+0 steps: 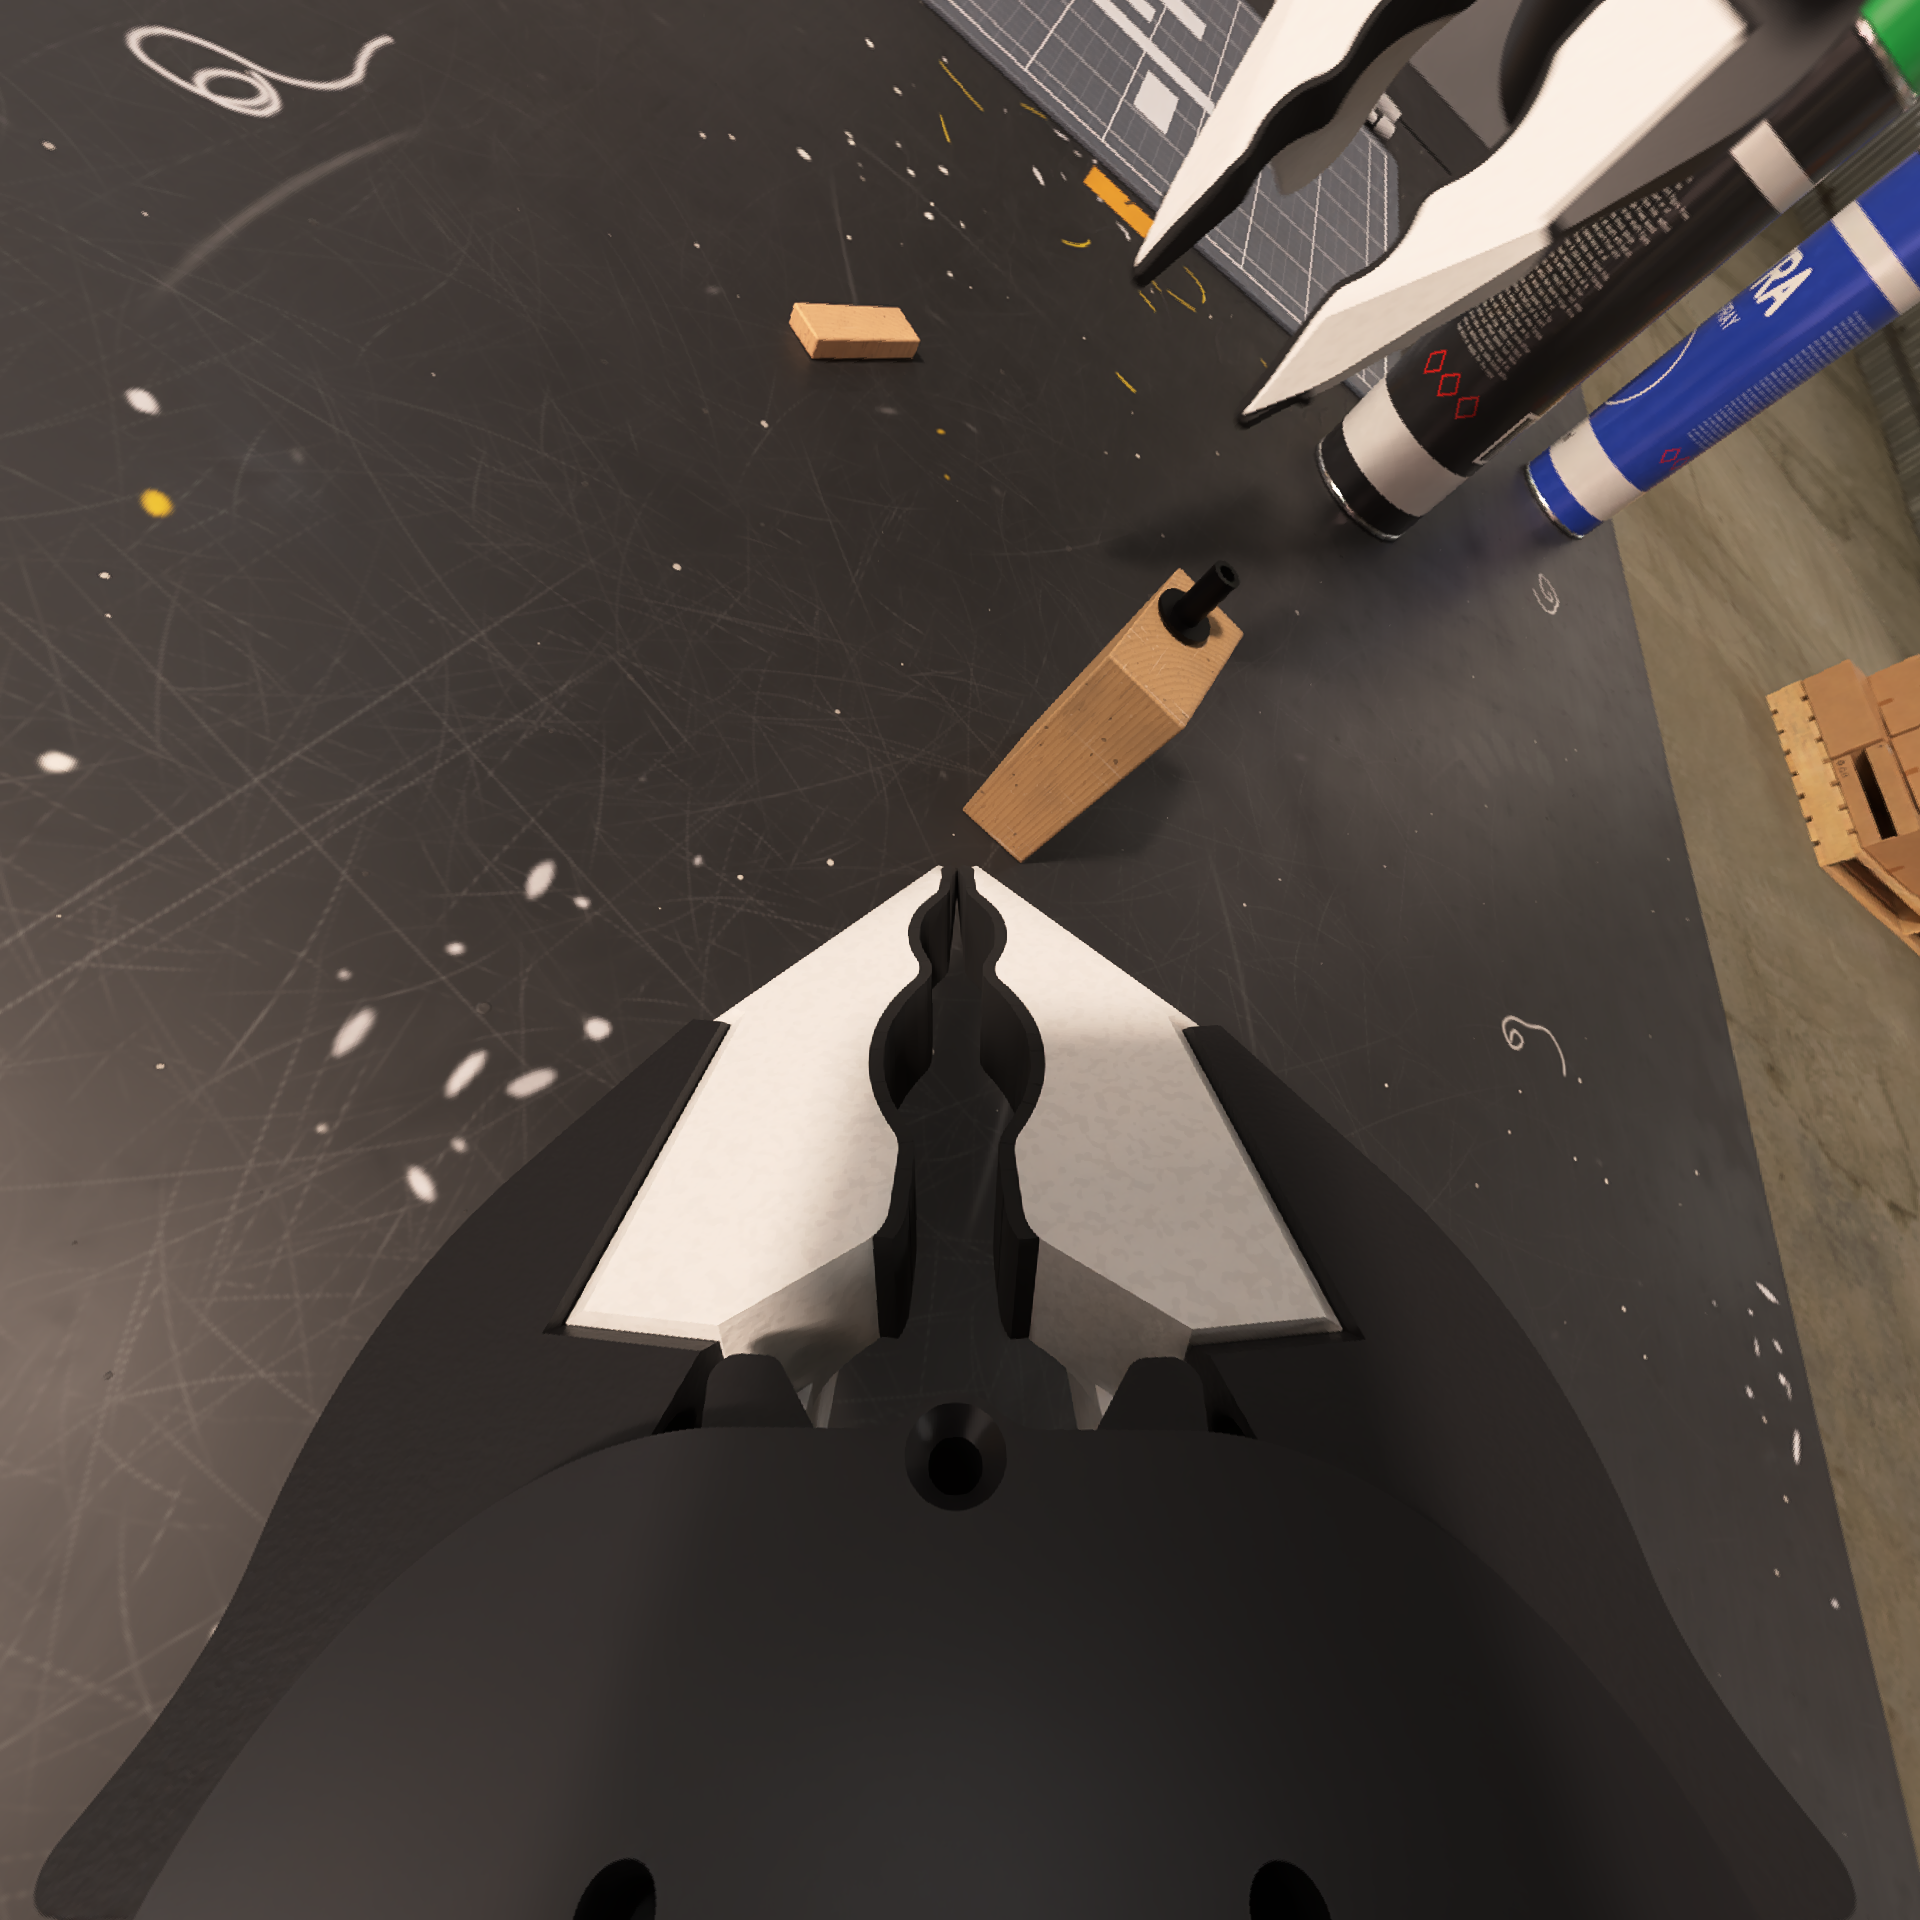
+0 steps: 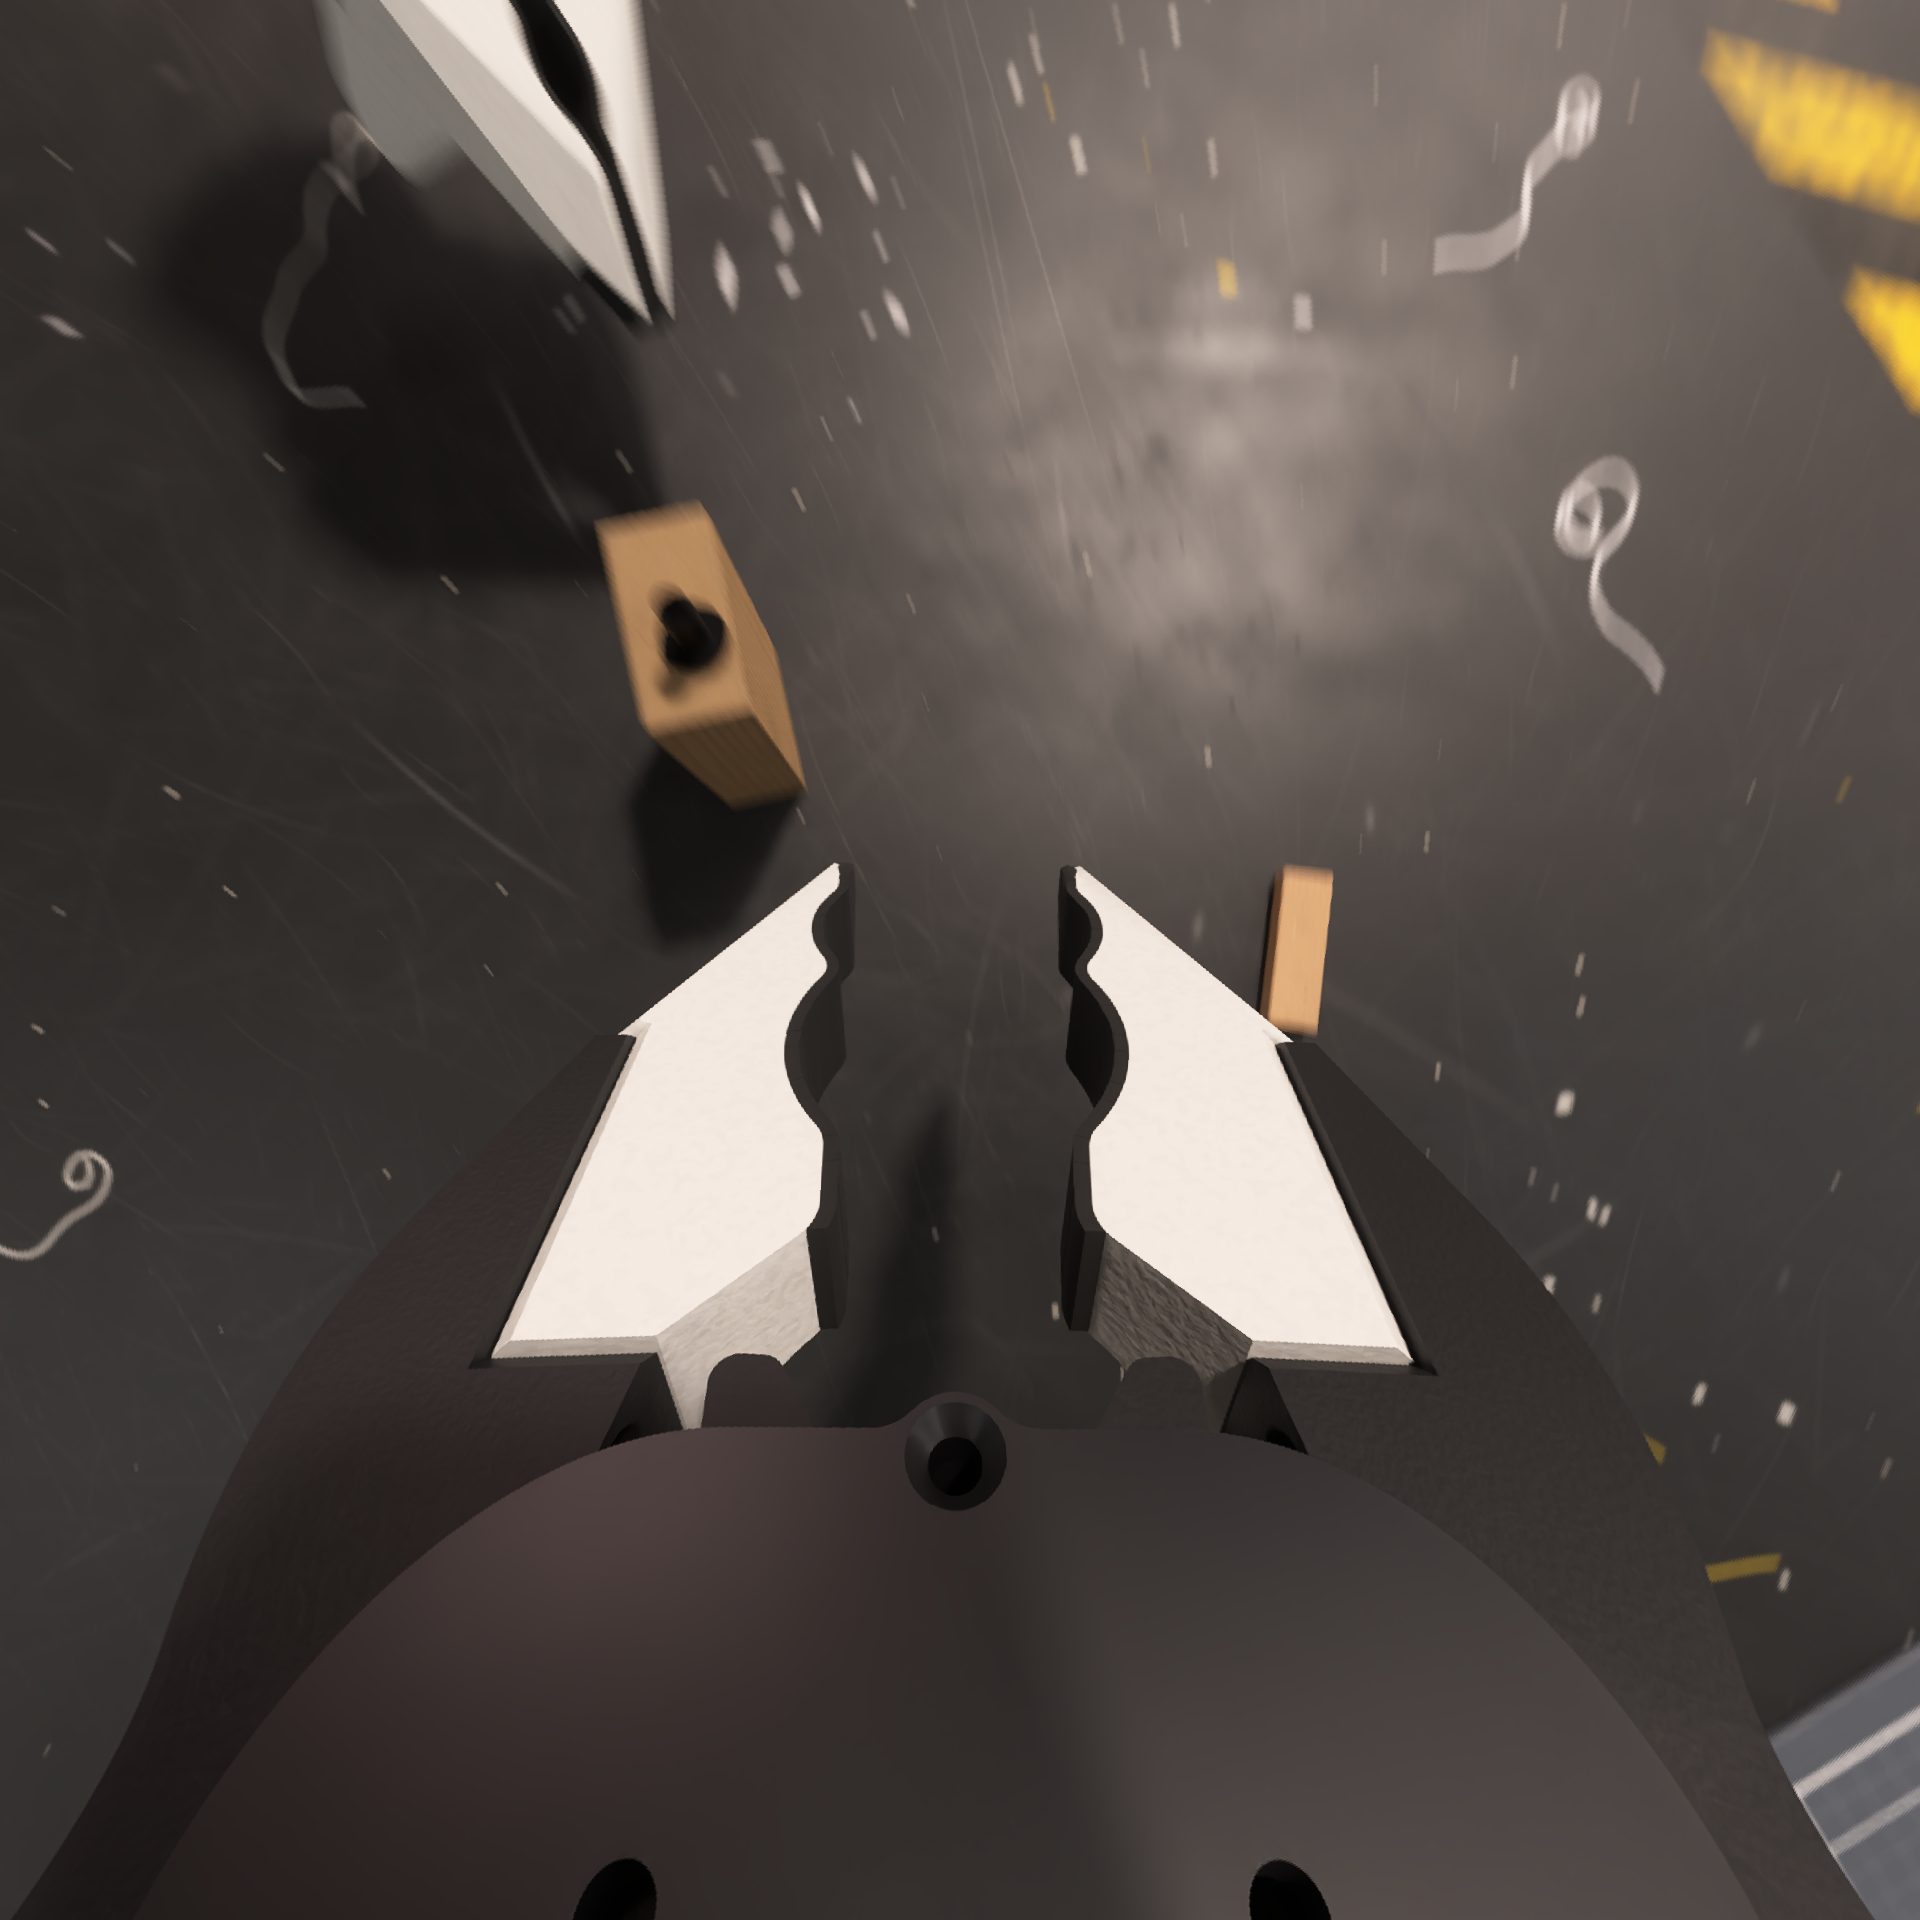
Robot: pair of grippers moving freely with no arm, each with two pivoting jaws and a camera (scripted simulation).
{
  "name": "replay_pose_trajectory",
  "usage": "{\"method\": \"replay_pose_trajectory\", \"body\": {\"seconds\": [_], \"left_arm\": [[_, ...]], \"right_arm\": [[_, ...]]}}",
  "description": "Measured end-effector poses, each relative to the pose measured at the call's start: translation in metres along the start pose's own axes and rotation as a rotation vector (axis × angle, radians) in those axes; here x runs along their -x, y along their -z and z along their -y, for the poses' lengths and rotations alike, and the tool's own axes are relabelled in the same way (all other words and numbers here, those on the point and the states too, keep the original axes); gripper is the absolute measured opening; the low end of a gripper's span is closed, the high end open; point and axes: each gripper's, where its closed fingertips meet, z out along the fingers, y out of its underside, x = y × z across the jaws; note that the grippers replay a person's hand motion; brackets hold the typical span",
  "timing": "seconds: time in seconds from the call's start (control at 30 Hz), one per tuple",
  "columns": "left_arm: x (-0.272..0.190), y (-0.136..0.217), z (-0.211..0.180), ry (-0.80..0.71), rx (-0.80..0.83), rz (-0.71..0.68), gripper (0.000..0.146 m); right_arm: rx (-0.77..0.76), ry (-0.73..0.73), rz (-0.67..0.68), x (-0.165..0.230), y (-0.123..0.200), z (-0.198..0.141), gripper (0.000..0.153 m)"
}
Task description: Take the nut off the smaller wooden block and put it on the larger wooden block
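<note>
Backing away looks like the step | small black nut (image 2: 681, 629) sits on top of the tall light-brown wooden block (image 2: 727, 727), ahead-left of the right gripper (image 2: 956, 883), whose jaws are spread and empty | thin flat light-brown wooden block (image 2: 1294, 951) just right of those jaws, bare | left gripper (image 1: 957, 875) jaws pressed together, holding nothing, tall block just ahead-right | go slow, do not bump the tall block.

Dark, scratched desk (image 1: 436, 665) flecked with white and yellow paint; grey gridded cutting mat (image 1: 1226, 135) at far edge; wood-look floor (image 1: 1787, 935) beyond.

surface: dark scratched tabletop (image 1: 436, 644), paint-flecked | far edge: grey cutting mat (image 1: 1101, 94) | right edge: black spray can (image 1: 1527, 343), blue spray can (image 1: 1725, 364), side by side | floor: wooden pallet model (image 1: 1860, 769)
</note>
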Motion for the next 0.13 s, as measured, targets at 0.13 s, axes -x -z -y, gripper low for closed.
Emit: {"method": "replay_pose_trajectory", "body": {"seconds": [0.13], "left_arm": [[0.000, 0.000, 0.000, -0.002, 0.004, 0.000, 0.000]], "right_arm": [[0.145, -0.070, -0.019, -0.013, -0.013, -0.051, 0.046]]}}
